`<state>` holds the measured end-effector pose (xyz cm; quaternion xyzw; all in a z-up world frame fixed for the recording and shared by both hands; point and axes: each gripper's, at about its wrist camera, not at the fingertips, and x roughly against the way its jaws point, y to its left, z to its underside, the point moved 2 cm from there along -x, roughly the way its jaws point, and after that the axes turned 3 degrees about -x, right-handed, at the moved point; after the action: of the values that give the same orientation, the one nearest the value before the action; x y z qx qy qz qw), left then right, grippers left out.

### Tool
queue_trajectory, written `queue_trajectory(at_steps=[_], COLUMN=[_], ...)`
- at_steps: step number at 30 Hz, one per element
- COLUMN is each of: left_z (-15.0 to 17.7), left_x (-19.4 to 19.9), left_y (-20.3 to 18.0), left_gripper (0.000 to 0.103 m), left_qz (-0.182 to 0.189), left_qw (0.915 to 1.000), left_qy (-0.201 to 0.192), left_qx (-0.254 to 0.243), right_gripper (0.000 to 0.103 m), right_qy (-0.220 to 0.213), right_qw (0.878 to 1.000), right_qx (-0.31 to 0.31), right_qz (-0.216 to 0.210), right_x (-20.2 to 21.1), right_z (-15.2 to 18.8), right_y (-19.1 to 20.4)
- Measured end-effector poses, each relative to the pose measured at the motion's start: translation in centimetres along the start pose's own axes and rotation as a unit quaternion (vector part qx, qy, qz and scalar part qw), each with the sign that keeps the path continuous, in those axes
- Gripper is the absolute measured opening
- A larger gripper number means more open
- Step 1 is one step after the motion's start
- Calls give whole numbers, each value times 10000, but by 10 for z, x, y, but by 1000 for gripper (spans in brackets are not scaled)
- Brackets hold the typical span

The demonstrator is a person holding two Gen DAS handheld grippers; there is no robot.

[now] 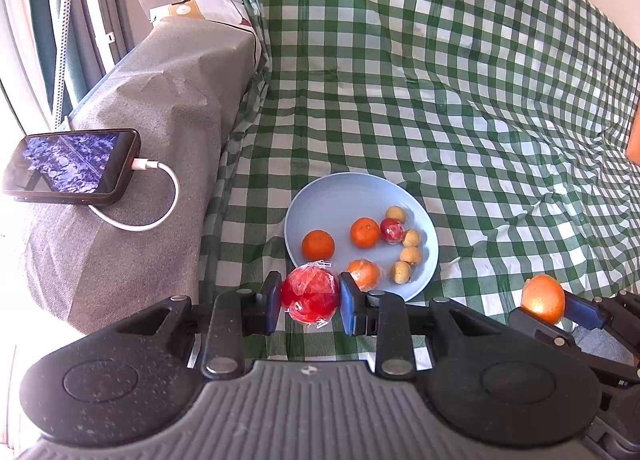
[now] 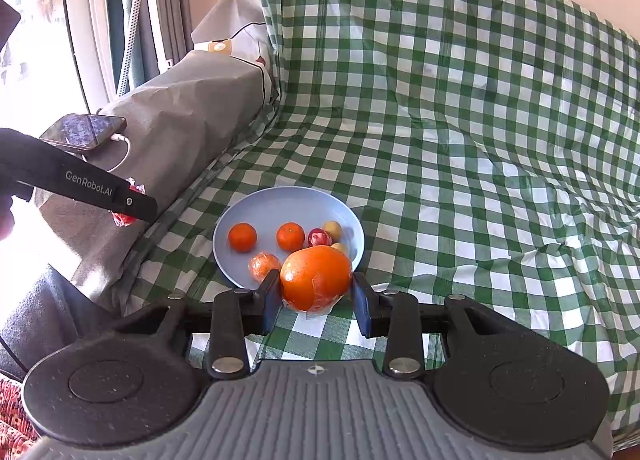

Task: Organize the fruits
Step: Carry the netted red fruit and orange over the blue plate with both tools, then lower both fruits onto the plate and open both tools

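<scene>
Item one: red fruit in clear wrap (image 1: pixel 310 297), clamped between the pads of my left tool (image 1: pixel 308 302), held just off the near rim of the blue plate (image 1: pixel 344 191).

Item two: large orange in clear wrap (image 2: pixel 316 278), clamped in my right tool (image 2: pixel 316 294), held over the plate's near edge; from the left wrist view the same orange (image 1: pixel 543 298) shows to the right of the plate.

Item three: plate contents. Two bare mandarins (image 1: pixel 318 245) side by side; one wrapped orange fruit (image 1: pixel 364 274) at the near rim; one small wrapped red fruit (image 1: pixel 392 229); four small tan round fruits (image 1: pixel 401 272) in a curved row along the right side.

Item four: green and white checked cloth (image 1: pixel 440 99), covering the sofa seat and back; the plate sits on the seat towards its left edge.

Item five: grey covered armrest (image 1: pixel 160 99) at the left edge, carrying a phone (image 1: pixel 72 165) with a white cable (image 1: pixel 160 215) plugged in.
</scene>
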<state>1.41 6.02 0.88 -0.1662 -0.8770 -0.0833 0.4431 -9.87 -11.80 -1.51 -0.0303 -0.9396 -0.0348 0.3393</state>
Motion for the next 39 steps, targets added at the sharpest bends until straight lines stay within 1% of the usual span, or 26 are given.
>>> queue_trajectory(at_steps=[7,12,19,30,39], left_z=[-12,-23,-36,-47,-54], left_x=[-19,-39,-71,-130,-169], left_y=[-4,-8,-11,-15,-18], left_gripper=[33,33,33,33,33], left_qz=[-118,-213,-248,-325,-360], left_qw=[9997,9991,9979,9950,9929], left_qy=[199,311,516,847,1023], left_qx=[-105,-201,-286,-409,-498], right_gripper=[39,39,39,39,39], right_qy=[55,131,294,633,947], right_qw=[10000,9999,9995,9979,9954], right_qx=[-6,20,21,-2,71], right_qz=[-7,-34,-92,-120,-136], right_x=[-18,-39,-70,-126,-168], right_z=[-6,-12,-19,-24,-23], right_y=[-2,-2,-4,-3,1])
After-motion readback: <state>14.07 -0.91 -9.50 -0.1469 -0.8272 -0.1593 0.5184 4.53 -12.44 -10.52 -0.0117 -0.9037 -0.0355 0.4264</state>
